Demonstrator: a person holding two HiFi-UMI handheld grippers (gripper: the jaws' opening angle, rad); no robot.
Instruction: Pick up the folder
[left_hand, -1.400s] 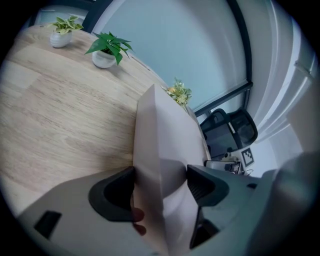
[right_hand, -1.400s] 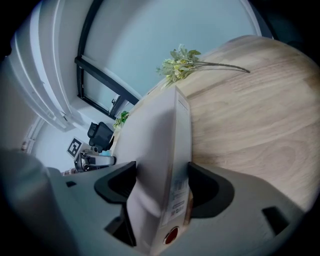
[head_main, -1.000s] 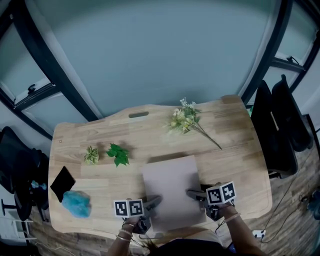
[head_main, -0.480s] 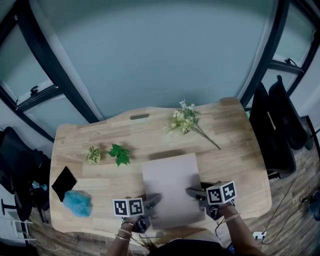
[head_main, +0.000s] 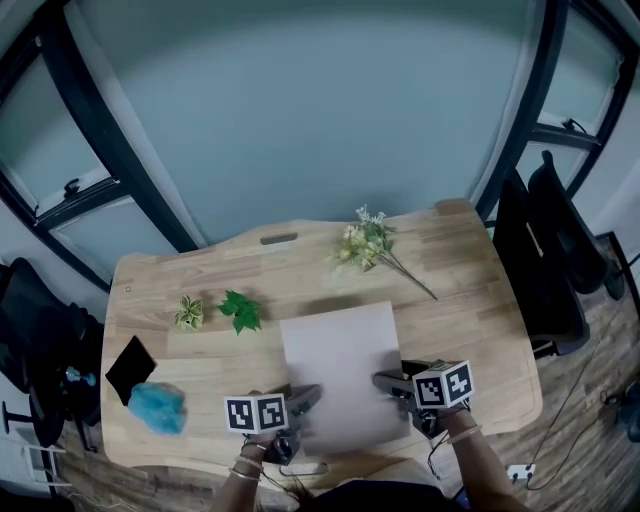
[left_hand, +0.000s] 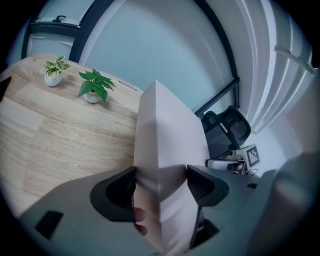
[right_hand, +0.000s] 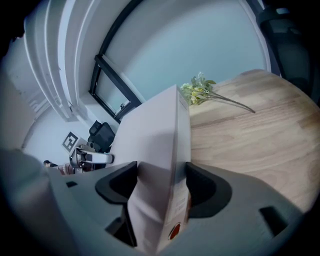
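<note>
The folder (head_main: 342, 370) is a pale pinkish-grey sheet held flat above the wooden table (head_main: 470, 280) near its front edge. My left gripper (head_main: 300, 400) is shut on the folder's near left edge, and my right gripper (head_main: 385, 382) is shut on its near right edge. In the left gripper view the folder (left_hand: 167, 150) runs edge-on between the jaws, bent where they pinch it. The right gripper view shows the folder (right_hand: 160, 145) clamped the same way, with a small label near its lower edge.
A spray of pale flowers (head_main: 372, 244) lies at the table's far right. Two small potted plants (head_main: 238, 311) (head_main: 187, 313) stand at the left middle. A black card (head_main: 130, 368) and a blue fluffy lump (head_main: 156, 407) rest at the near left. Black chairs (head_main: 545, 260) stand to the right.
The folder has risen slightly with both grippers still shut on it, and the head view has tilted so the table sits a little lower in the picture.
</note>
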